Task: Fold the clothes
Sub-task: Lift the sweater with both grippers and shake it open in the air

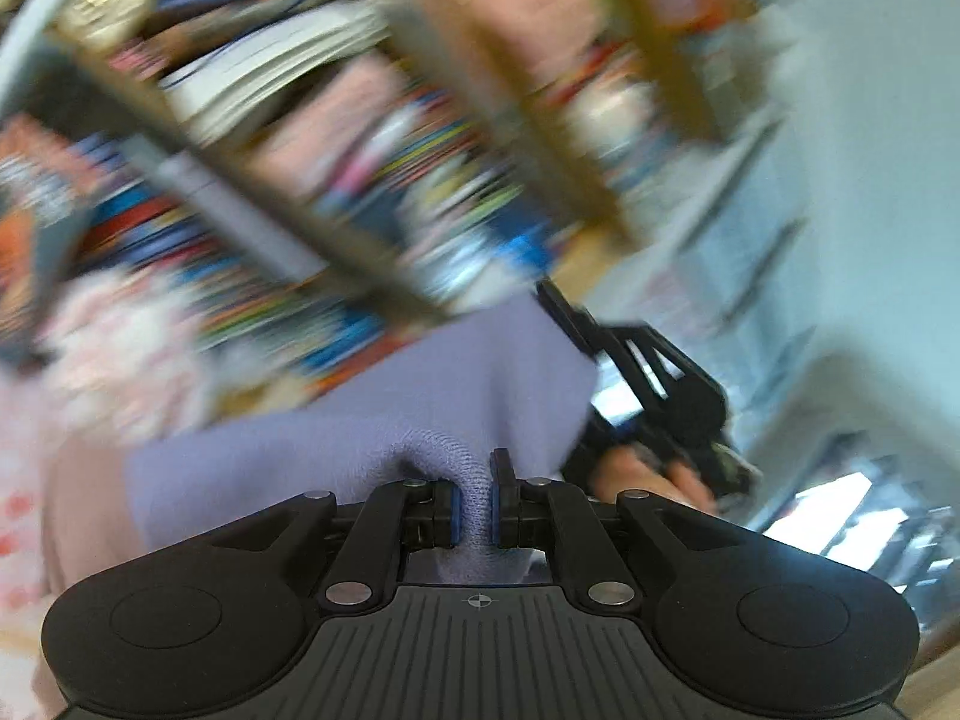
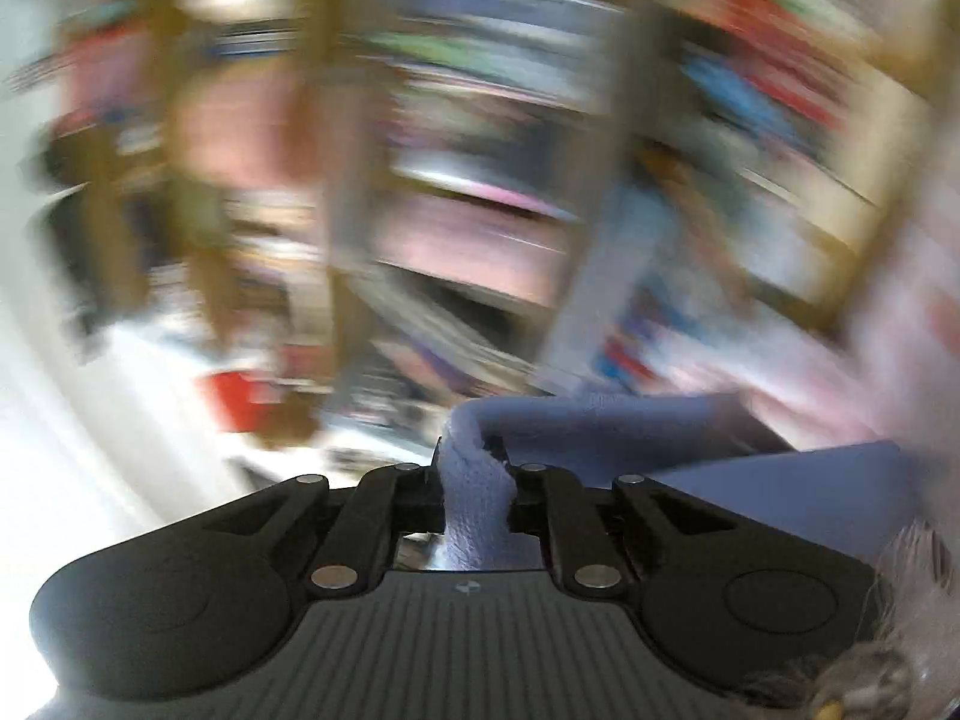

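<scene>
Behind, a blurred bookshelf [image 1: 336, 138], I think. The lilac garment [image 1: 372, 420] hangs stretched between my two tools. The left hand-held gripper [image 1: 475, 507] and the right hand-held gripper [image 2: 477, 495] are each closed tight on its edge. I should keep both level and the cloth taut.

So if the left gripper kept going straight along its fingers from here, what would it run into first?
The left gripper is already shut on the lavender garment, so that cloth is in its way at once. Beyond the fabric, the blurred bookshelf looks like the next thing in line, though how far off it stands is unclear.
</scene>
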`<act>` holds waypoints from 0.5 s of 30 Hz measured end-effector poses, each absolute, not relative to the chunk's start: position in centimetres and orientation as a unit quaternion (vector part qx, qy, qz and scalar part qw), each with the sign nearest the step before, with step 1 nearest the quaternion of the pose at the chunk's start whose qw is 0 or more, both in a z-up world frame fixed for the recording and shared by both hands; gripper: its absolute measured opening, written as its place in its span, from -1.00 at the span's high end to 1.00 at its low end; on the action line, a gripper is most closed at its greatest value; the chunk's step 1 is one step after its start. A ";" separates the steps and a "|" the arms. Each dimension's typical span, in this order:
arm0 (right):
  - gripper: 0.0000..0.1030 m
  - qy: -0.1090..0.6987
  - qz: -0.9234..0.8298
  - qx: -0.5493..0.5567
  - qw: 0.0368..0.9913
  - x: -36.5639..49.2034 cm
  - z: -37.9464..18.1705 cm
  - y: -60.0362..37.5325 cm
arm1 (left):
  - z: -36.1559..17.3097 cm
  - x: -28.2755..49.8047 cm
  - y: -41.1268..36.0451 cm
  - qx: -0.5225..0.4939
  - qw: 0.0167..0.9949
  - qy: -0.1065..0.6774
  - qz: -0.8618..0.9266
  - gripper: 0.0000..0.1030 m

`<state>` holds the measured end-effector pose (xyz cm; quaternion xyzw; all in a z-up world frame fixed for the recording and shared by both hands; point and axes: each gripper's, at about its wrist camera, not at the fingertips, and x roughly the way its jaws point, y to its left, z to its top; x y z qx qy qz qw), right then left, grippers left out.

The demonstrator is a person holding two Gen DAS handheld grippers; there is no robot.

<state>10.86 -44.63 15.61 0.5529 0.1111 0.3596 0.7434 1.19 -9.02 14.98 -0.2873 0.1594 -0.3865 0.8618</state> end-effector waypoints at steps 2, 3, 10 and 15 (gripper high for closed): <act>0.82 0.062 0.406 0.519 0.749 10.5 20.4 -43.5 | 16.0 0.4 -8.2 -0.318 0.839 0.120 -0.425 0.85; 0.83 0.045 0.429 0.505 0.748 10.4 22.2 -42.7 | 16.4 0.1 -7.6 -0.335 0.825 0.102 -0.443 0.85; 0.83 0.156 0.452 0.425 0.769 12.8 21.4 -32.2 | 8.9 0.0 -1.1 -0.424 0.821 0.200 -0.327 0.83; 0.83 0.363 0.322 0.355 0.799 15.8 9.7 -24.6 | -1.1 1.0 2.2 -0.375 0.831 0.389 -0.136 0.84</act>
